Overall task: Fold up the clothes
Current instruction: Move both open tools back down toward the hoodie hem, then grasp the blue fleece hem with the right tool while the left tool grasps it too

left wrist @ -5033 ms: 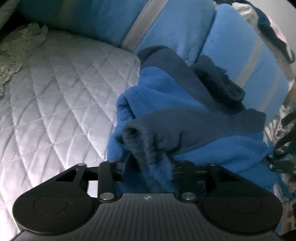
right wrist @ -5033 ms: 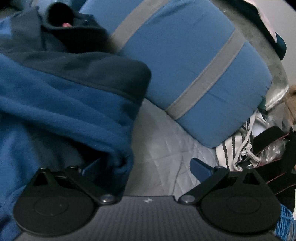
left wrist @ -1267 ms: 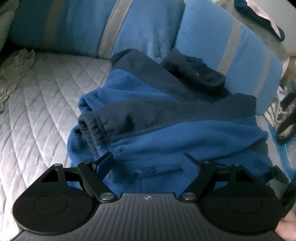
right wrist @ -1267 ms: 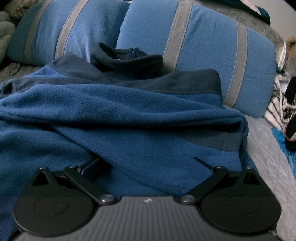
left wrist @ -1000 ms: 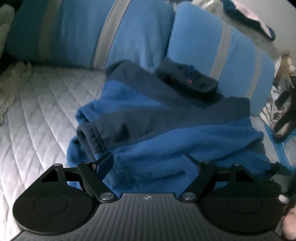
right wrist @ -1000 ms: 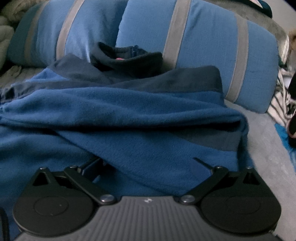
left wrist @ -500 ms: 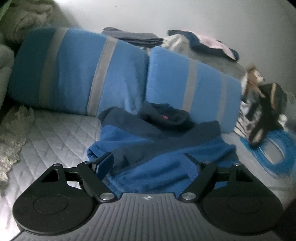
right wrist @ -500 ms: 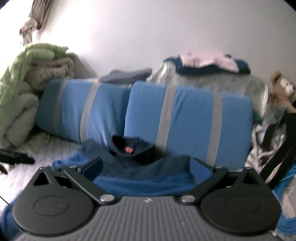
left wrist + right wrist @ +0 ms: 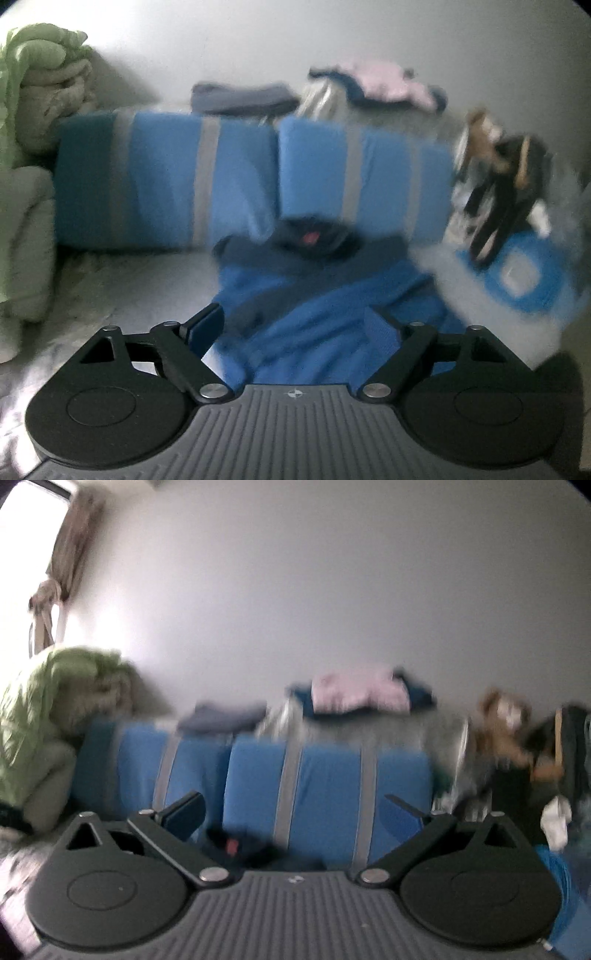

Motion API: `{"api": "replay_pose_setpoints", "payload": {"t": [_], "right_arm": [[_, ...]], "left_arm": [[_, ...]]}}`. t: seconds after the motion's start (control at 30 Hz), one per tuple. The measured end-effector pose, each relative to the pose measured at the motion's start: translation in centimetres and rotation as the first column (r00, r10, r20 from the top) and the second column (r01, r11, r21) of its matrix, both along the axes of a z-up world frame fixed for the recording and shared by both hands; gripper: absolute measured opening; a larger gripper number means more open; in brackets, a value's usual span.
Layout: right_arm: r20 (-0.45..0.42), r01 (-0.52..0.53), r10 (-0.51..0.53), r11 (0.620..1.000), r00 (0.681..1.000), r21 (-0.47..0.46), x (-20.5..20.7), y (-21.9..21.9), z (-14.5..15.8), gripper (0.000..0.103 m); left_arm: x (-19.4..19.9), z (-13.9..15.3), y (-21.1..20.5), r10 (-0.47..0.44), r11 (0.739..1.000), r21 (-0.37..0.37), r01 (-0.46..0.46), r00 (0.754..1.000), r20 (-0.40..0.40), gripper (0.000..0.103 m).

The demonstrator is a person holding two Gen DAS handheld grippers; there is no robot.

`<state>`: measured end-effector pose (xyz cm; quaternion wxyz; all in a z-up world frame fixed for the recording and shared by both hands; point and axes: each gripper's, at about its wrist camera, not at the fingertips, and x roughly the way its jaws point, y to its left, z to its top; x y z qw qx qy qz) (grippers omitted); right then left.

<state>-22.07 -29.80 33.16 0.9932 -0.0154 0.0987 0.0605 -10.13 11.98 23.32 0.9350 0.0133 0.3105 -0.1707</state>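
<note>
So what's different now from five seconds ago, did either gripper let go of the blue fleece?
The left gripper let go: five seconds ago it pinched a dark cuff, now its jaws are opening with nothing between them. Both grippers pulled up and back; the right gripper, also open and empty, now looks at the pillows and wall. The fleece stays folded on the bed below the pillows.

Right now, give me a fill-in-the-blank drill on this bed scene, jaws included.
1. The blue fleece lies on the bed in front of two blue pillows with ____ stripes.
2. The left gripper has its jaws spread, with ____ clamped between them.
3. The pink garment lies ____ the pillows, against the wall.
4. The right gripper has its jaws ____.

Missing words: grey; nothing; above; open
</note>
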Motion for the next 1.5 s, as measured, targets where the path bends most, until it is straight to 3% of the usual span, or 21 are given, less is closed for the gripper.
{"api": "replay_pose_setpoints", "payload": {"t": [0.17,0.33,0.53,0.63,0.83,0.93,1.17,1.3,1.43,1.5], "right_arm": [[-0.227,0.003,0.009,0.999,0.974,0.053,1.4,-2.3,-2.9,0.103],[-0.364,0.05,-0.05,0.999,0.93,-0.01,3.3,-3.0,-9.8,0.103],[-0.535,0.077,-0.097,0.995,0.839,-0.059,6.1,-4.1,-16.6,0.103],[-0.598,0.084,-0.121,0.992,0.792,-0.09,7.5,-4.6,-19.4,0.103],[-0.686,0.082,-0.216,0.971,0.695,-0.223,10.3,-3.8,-24.6,0.103],[-0.717,0.063,-0.234,0.964,0.656,-0.258,11.1,-3.2,-26.5,0.103],[-0.763,0.034,-0.234,0.963,0.602,-0.268,11.9,-2.6,-28.7,0.103],[-0.793,0.032,-0.22,0.969,0.568,-0.245,12.3,-3.0,-29.4,0.103],[-0.848,0.059,-0.16,0.987,0.504,-0.151,12.6,-4.8,-30.2,0.103],[-0.879,0.082,-0.113,0.993,0.464,-0.085,12.8,-6.0,-30.6,0.101]], "left_arm": [[0.1,-3.0,-1.5,-0.009,0.987,0.156,0.021,0.997,-0.078,0.084],[2.0,-10.2,-1.6,-0.01,0.991,0.129,0.044,0.966,-0.259,0.084],[4.3,-16.2,0.6,0.149,0.983,0.154,-0.099,0.923,-0.354,0.084],[5.0,-17.5,2.0,0.171,0.984,0.119,-0.135,0.91,-0.377,0.084],[6.0,-20.0,1.3,0.208,0.965,0.23,-0.123,0.895,-0.395,0.083],[6.2,-21.2,1.4,0.218,0.963,0.24,-0.122,0.877,-0.429,0.083],[6.9,-22.9,2.1,0.24,0.964,0.221,-0.146,0.833,-0.498,0.083],[7.2,-23.4,2.2,0.246,0.964,0.216,-0.154,0.825,-0.508,0.084],[7.5,-23.4,2.3,0.252,0.965,0.202,-0.169,0.815,-0.523,0.087],[7.9,-23.6,2.6,0.251,0.967,0.177,-0.183,0.796,-0.55,0.091]]}}
